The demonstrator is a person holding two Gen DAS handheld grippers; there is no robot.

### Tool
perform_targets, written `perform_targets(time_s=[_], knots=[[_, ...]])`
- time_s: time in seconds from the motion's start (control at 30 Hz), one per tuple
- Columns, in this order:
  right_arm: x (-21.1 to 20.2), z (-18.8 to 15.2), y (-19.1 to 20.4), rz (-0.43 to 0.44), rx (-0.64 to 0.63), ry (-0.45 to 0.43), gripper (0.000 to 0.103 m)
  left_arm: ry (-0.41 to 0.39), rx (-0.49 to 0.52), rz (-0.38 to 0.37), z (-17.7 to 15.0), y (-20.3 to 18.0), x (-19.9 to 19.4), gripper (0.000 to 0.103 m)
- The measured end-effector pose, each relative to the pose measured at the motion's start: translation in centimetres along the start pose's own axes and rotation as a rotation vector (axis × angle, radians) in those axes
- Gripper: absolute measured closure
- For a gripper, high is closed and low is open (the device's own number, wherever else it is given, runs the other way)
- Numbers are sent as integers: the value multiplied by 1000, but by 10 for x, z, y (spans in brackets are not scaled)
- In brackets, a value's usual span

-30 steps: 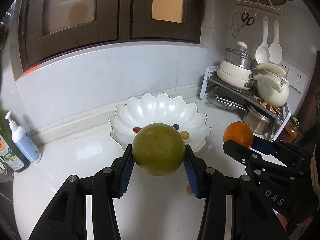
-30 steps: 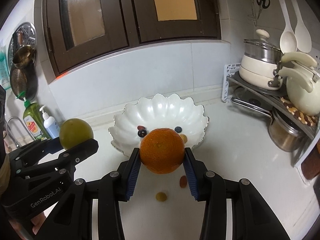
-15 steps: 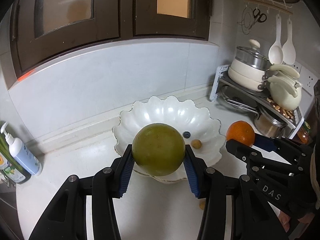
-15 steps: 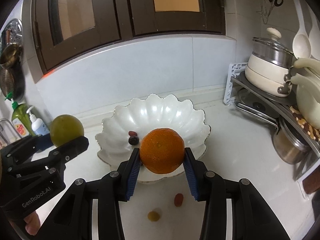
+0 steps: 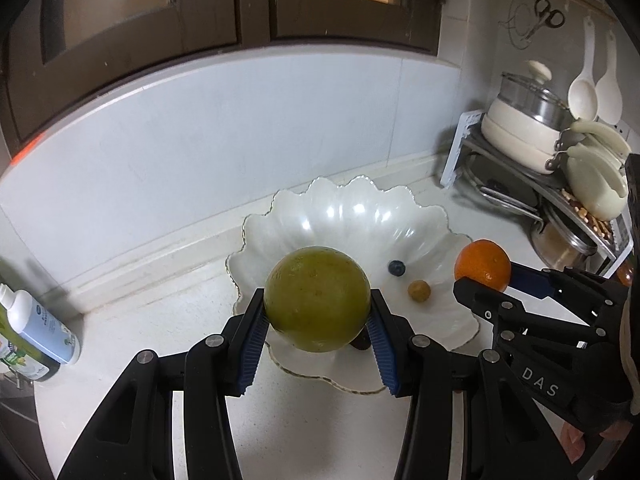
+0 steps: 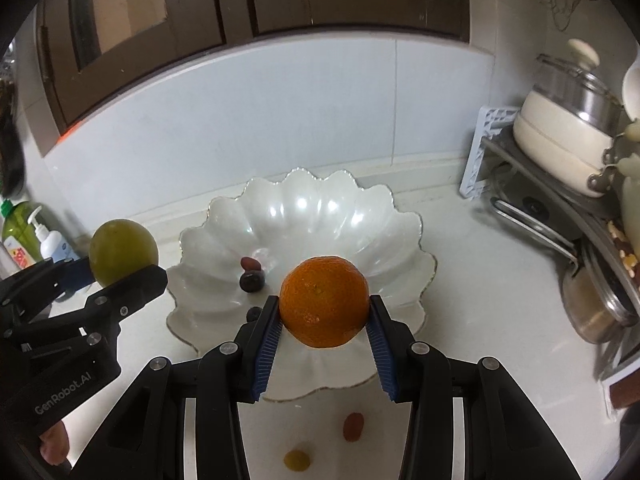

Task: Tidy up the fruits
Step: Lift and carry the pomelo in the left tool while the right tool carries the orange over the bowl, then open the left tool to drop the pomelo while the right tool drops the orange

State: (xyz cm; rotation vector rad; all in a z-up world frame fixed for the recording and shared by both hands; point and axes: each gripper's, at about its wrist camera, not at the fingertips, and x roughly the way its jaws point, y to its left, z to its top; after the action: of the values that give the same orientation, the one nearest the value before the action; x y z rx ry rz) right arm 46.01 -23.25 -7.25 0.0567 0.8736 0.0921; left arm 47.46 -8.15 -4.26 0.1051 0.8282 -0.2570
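My left gripper (image 5: 317, 320) is shut on a round green fruit (image 5: 317, 298), held above the near left rim of a white scalloped bowl (image 5: 352, 216). My right gripper (image 6: 324, 322) is shut on an orange (image 6: 324, 300) above the bowl's (image 6: 304, 208) near right side. Each gripper shows in the other's view: the right one with the orange (image 5: 483, 265), the left one with the green fruit (image 6: 122, 251). Inside the bowl lie a blueberry (image 5: 397, 267), a small yellow fruit (image 5: 419, 291), a red grape (image 6: 250, 264) and a dark grape (image 6: 252, 281).
Two small fruits, a reddish one (image 6: 353, 426) and a yellow one (image 6: 296, 459), lie on the white counter (image 6: 460, 280) in front of the bowl. A rack with pots (image 5: 528, 136) stands at the right. Soap bottles (image 5: 36, 332) stand at the left by the wall.
Both grippers moved forward and slightly down with their fruits; the bowl now looms larger and sits under both fruits. The grips have not changed.
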Motion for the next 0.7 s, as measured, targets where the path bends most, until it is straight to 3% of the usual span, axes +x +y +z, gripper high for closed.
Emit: perform_targets(time_s=[0.7], knots=[[72, 0, -1, 10, -5, 206, 59, 184, -18, 7, -2, 11, 71, 55]])
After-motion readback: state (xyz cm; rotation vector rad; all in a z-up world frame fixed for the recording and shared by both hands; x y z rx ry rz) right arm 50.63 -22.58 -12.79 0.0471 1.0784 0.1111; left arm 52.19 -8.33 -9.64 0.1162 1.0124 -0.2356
